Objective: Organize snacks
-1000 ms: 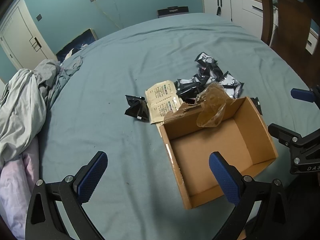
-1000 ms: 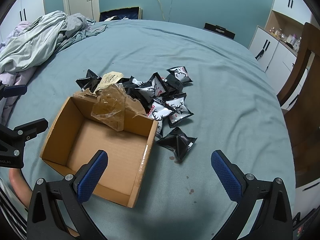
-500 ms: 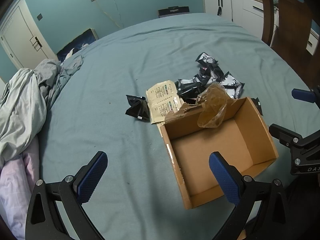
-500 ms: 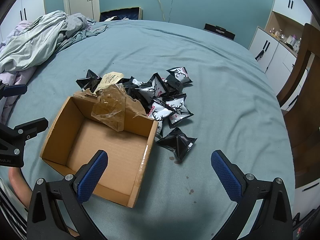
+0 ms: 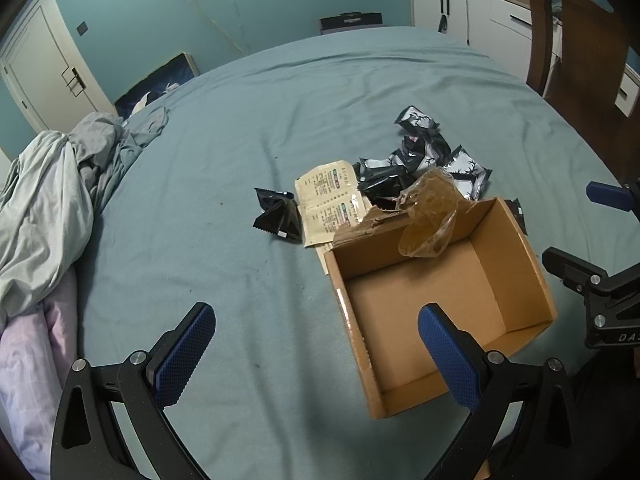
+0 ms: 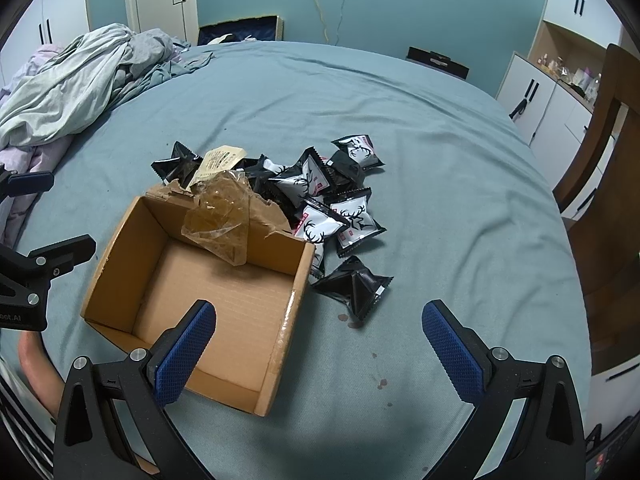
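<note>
A teal bed fills both views, with a heap of rumpled bedding at its far left. Nothing on it has shifted since the earlier frames; only the left wrist view has drifted very slightly.

The open cardboard box sits upright near the grippers, empty inside, with a torn far flap and a crumpled piece of clear tape hanging over its far wall.

Just beyond the box and to its right lies the pile of snack packets (black and white, some printed with antlers), overlapping one another. One black packet lies apart at the near right of the box, another black one on the left side, touching a beige sachet.

The left gripper hovers above the bed at the box's near left corner, fingers wide apart and holding nothing. The right gripper hangs over the box's near right corner, likewise spread and empty, both unchanged from before.
</note>
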`<state>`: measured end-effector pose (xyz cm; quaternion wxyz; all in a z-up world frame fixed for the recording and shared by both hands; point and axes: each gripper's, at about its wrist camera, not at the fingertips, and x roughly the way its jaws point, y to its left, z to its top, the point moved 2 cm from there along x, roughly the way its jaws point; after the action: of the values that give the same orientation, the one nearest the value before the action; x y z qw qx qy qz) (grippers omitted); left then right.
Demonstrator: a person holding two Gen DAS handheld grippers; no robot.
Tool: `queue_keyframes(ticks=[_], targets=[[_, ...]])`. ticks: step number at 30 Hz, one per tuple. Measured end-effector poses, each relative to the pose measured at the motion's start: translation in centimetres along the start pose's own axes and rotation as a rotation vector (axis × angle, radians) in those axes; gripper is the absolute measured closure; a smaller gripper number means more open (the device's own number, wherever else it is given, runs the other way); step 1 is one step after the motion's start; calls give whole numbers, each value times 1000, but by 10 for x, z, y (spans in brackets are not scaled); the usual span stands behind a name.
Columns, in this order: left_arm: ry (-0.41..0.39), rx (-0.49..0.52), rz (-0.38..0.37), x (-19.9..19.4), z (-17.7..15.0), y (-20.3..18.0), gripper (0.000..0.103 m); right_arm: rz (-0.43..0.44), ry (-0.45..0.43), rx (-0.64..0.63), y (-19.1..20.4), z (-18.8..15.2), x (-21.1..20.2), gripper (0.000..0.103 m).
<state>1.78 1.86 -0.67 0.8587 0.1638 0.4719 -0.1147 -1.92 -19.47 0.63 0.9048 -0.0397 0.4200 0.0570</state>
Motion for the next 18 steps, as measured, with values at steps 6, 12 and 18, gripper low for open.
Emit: queue_keyframes(ticks=[6,12,18], targets=[[10,-13,0,2,2,1,0,-2,3,38,-6,0,1,0],[9,-28,-2,1,5,4,0,3,24,76,-12,3,7,0],[24,-55,-7,6,8,8,0,3,27,110,-19,5,11,0]])
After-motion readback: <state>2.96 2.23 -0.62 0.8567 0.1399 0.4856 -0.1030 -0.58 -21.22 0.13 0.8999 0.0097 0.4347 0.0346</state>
